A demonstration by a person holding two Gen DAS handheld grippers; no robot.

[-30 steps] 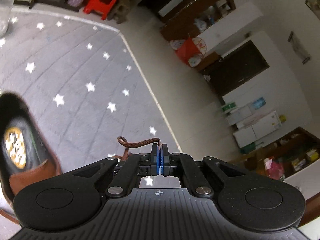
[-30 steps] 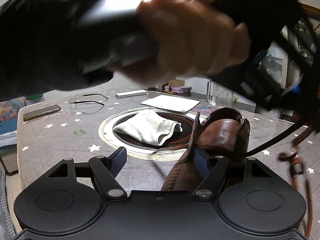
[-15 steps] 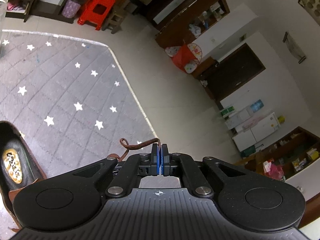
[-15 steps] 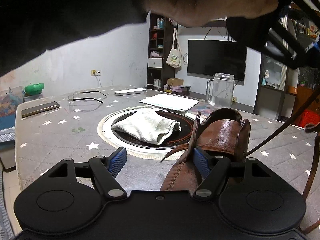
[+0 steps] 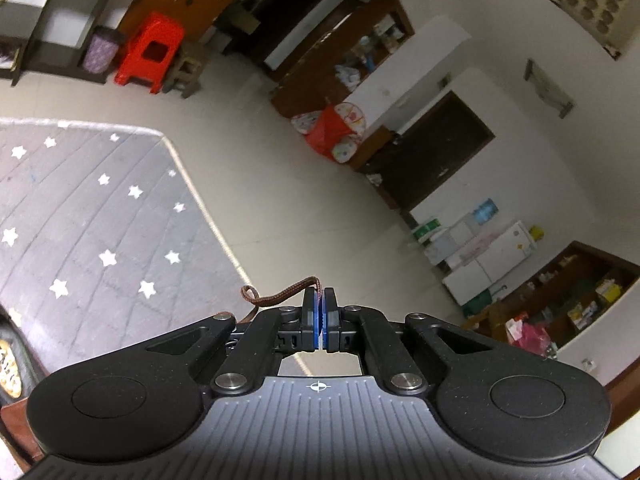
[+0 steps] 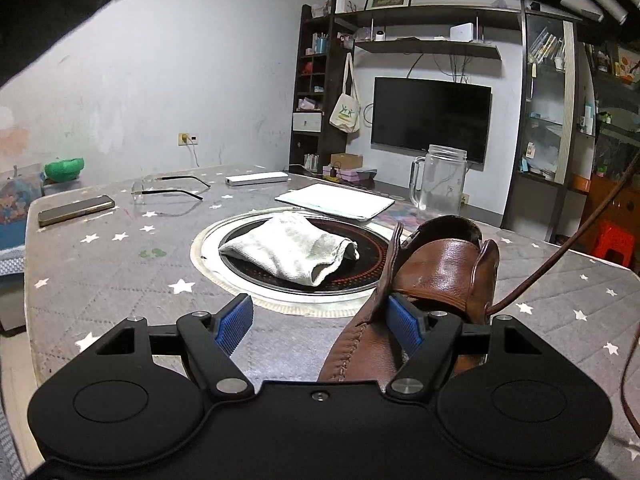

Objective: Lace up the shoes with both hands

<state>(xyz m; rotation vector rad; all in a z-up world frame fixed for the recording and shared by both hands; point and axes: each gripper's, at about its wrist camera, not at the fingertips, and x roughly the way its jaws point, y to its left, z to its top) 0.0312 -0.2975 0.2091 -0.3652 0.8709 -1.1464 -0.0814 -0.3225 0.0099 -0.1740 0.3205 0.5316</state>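
Observation:
A brown leather shoe (image 6: pixel 440 268) stands on the star-patterned grey table cover (image 6: pixel 120 272), toe towards my right wrist camera. My right gripper (image 6: pixel 320 314) is open. Its right pad (image 6: pixel 404 324) sits just inside the shoe's left eyelet flap, and its left pad (image 6: pixel 234 324) is free over the cover. A brown lace (image 6: pixel 560 256) runs taut from the right flap's eyelet up to the upper right. My left gripper (image 5: pixel 319 304) is shut on that lace (image 5: pixel 280 296), whose end curls out to the left. The shoe's insole (image 5: pixel 8 368) shows at that view's lower left edge.
A white cloth (image 6: pixel 292 252) lies on a round black hob plate (image 6: pixel 360 276) beyond the shoe. Further back are a glass mug (image 6: pixel 440 180), a white pad (image 6: pixel 336 200), glasses (image 6: pixel 168 192) and a phone (image 6: pixel 76 210). The table's edge (image 5: pixel 208 220) drops to floor, with a red stool (image 5: pixel 150 52) beyond.
My left gripper rose with the lace, so the table and shoe dropped lower in its view. The hand holding it moved up out of the right wrist view. The right gripper stayed put.

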